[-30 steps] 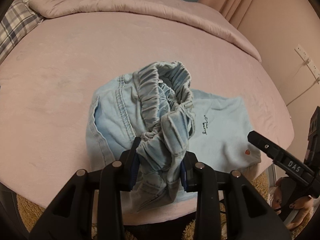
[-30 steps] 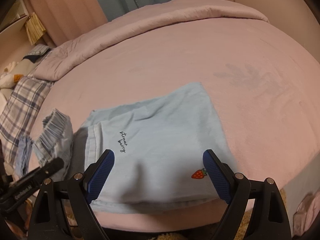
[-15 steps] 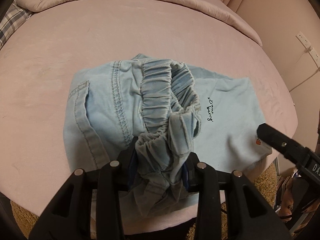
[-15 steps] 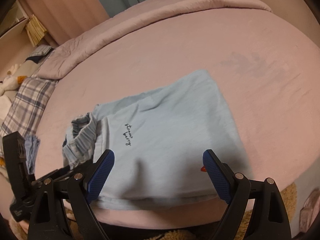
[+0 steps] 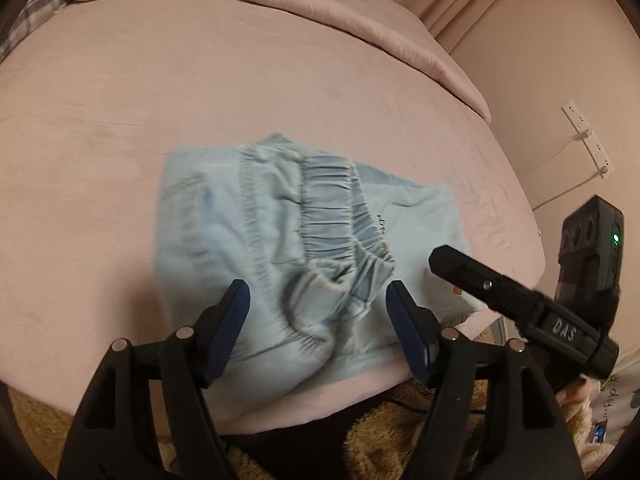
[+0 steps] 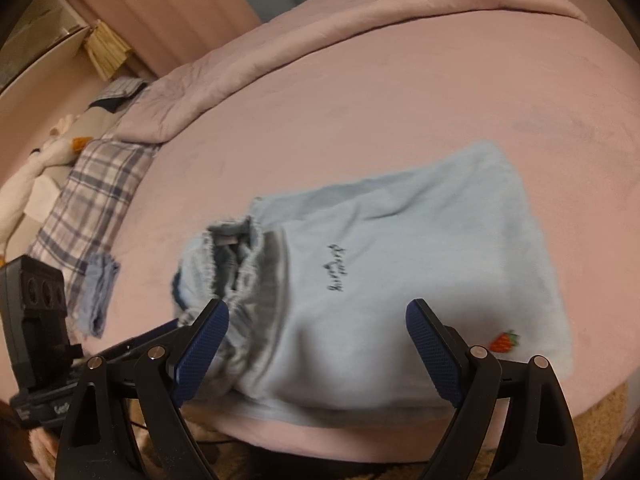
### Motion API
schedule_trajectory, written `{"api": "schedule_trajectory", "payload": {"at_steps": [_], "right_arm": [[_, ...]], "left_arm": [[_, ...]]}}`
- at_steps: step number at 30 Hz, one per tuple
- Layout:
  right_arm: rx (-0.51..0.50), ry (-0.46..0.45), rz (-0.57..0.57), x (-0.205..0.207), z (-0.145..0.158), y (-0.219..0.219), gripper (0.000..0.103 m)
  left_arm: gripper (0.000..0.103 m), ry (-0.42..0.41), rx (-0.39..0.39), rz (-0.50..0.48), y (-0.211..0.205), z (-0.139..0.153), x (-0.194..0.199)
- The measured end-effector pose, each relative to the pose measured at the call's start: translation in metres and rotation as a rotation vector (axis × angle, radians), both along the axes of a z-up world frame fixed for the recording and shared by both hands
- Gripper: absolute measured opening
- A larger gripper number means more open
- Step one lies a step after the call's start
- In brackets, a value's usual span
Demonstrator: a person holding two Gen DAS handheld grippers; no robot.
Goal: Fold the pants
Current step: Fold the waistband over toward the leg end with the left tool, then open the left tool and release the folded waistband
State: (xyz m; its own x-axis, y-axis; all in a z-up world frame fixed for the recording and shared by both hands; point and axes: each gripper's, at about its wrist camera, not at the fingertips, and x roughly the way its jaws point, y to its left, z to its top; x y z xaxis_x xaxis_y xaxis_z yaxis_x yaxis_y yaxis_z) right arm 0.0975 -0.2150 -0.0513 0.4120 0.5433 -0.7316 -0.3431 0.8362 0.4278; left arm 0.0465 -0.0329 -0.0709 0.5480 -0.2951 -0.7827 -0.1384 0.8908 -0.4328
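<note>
Pants lie bunched on the pink bed, near its front edge, elastic waistband flopped on top. Left claw is opening; waistband fabric sits between the pads, apparently not pinched, though blur makes it hard to confirm. Right claw is wide open above the folded leg section, gripping nothing.
</note>
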Motion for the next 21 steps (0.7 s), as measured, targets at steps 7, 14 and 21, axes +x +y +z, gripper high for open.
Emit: {"api": "schedule_trajectory", "payload": {"at_steps": [7, 14, 21], "right_arm": [[0.018, 0.014, 0.085, 0.001, -0.001, 0.033, 0.095], [-0.013, 0.037, 0.176, -0.006, -0.010, 0.077, 0.095], [-0.104, 0.007, 0.214, -0.010, -0.019, 0.103, 0.092]], "left_arm": [[0.080, 0.012, 0.075, 0.124, 0.033, -0.002, -0.031], [0.080, 0.034, 0.051, 0.230, 0.062, -0.010, -0.048], [0.080, 0.036, 0.018, 0.285, 0.077, -0.009, -0.058]]}}
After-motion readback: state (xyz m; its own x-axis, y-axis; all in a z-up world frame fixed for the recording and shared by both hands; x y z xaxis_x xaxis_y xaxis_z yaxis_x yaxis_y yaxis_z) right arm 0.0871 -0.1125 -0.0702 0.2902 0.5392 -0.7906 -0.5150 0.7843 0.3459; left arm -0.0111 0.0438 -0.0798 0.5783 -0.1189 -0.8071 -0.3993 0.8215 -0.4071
